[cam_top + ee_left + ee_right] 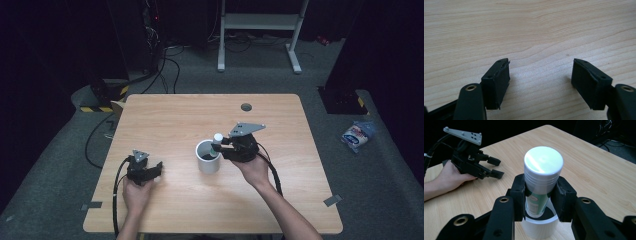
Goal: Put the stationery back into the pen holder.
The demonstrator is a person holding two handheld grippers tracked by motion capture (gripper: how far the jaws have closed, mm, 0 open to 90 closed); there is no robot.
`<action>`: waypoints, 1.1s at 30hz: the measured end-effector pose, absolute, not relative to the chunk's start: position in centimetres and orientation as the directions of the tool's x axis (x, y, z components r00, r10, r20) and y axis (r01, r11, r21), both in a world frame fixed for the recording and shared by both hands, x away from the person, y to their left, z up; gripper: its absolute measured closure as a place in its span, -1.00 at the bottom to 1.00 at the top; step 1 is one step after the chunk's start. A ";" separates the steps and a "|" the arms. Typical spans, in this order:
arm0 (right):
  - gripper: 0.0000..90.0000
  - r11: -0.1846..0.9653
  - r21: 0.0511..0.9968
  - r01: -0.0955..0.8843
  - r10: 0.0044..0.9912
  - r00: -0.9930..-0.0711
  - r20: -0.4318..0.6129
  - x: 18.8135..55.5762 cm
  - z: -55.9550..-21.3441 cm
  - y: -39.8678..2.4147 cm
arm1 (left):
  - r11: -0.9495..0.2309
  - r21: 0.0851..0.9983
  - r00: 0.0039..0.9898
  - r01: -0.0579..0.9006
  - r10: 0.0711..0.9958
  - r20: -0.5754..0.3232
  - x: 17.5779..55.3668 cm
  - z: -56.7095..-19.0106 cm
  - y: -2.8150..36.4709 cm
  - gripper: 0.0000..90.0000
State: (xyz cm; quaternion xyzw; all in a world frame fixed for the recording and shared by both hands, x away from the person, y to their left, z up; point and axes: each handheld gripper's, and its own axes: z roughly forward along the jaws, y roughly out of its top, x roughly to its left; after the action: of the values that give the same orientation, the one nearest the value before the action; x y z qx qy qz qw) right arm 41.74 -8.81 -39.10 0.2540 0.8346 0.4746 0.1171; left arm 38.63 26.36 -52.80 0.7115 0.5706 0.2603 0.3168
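green-labelled bottle [541, 185] with a white cap stands upright; its base sits over the white cup [540, 227], mid-table

The left gripper [159, 170] rests low in the left hand [136, 192], its jaws standing wide apart with nothing between them. The right gripper [216, 147], carried in the right hand [254, 170], is raised, jaws clamped together.

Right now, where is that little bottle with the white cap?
The bottle is clamped upright in the right tongs, right above the white cup near the table's middle.
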 end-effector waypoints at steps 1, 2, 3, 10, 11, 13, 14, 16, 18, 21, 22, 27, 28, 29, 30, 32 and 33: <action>0.45 0.421 0.851 0.314 0.533 -0.845 0.048 41.8 -39.2 -8.7 | -0.148 0.748 0.213 0.647 0.977 0.009 38.6 -52.8 26.4 -0.31; 0.45 0.425 0.849 0.315 0.532 -0.846 0.048 41.9 -39.2 -8.5 | -0.148 0.748 0.213 0.647 0.977 0.009 38.6 -52.8 26.4 -0.31; 0.45 0.429 0.847 0.315 0.531 -0.846 0.045 42.0 -39.3 -8.4 | -0.148 0.748 0.213 0.647 0.977 0.009 38.6 -52.8 26.4 -0.31; 0.44 0.453 0.829 0.326 0.535 -0.844 0.040 42.5 -40.0 -7.4 | -0.149 0.747 0.214 0.648 0.977 0.008 38.6 -52.8 26.4 -0.31; 0.44 0.458 0.827 0.325 0.532 -0.846 0.038 42.6 -40.1 -7.3 | -0.148 0.748 0.214 0.647 0.977 0.009 38.6 -52.8 26.4 -0.31; 0.44 0.462 0.822 0.332 0.535 -0.844 0.041 42.7 -40.3 -7.2 | -0.148 0.748 0.214 0.647 0.977 0.009 38.6 -52.8 26.4 -0.31; 0.43 0.465 0.820 0.332 0.534 -0.845 0.039 42.8 -40.4 -7.2 | -0.148 0.748 0.214 0.647 0.977 0.009 38.6 -52.8 26.4 -0.31; 0.39 0.462 0.821 0.336 0.535 -0.844 0.044 42.8 -40.6 -7.1 | -0.148 0.748 0.214 0.647 0.977 0.009 38.6 -52.8 26.4 -0.31; 0.33 0.457 0.822 0.341 0.536 -0.843 0.051 42.9 -40.6 -7.1 | -0.147 0.748 0.213 0.647 0.977 0.008 38.6 -52.8 26.3 -0.31; 0.34 0.463 0.821 0.335 0.533 -0.845 0.045 42.9 -40.7 -7.1 | -0.149 0.747 0.215 0.648 0.976 0.008 38.6 -52.8 26.4 -0.31; 0.34 0.462 0.820 0.338 0.536 -0.843 0.046 42.9 -40.7 -7.1 | -0.149 0.747 0.215 0.648 0.977 0.008 38.6 -52.8 26.3 -0.31; 0.35 0.442 0.828 0.345 0.544 -0.837 0.059 42.7 -41.0 -7.7 | -0.149 0.747 0.216 0.648 0.976 0.008 38.6 -52.8 26.3 -0.31; 0.34 0.436 0.831 0.345 0.546 -0.836 0.060 42.6 -41.0 -7.9 | -0.149 0.747 0.216 0.648 0.976 0.008 38.6 -52.8 26.3 -0.31; 0.34 0.434 0.833 0.344 0.548 -0.834 0.058 42.5 -41.0 -8.1 | -0.149 0.747 0.216 0.648 0.976 0.008 38.6 -52.8 26.3 -0.31; 0.34 0.427 0.836 0.345 0.553 -0.831 0.060 42.4 -40.9 -8.4 | -0.149 0.747 0.216 0.648 0.976 0.008 38.6 -52.8 26.3 -0.31; 0.34 0.416 0.843 0.341 0.563 -0.824 0.055 42.2 -40.9 -9.1 | -0.149 0.747 0.216 0.648 0.976 0.008 38.6 -52.8 26.3 -0.31; 0.33 0.414 0.846 0.336 0.573 -0.819 0.045 42.0 -40.9 -9.5 | -0.149 0.747 0.216 0.648 0.976 0.008 38.6 -52.8 26.3 -0.31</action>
State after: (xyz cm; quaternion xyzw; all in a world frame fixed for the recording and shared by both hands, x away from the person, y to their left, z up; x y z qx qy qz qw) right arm 42.02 -9.47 -40.88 0.2732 0.8313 0.4671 0.1266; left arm 38.62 26.34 -52.79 0.7124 0.5701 0.2592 0.3168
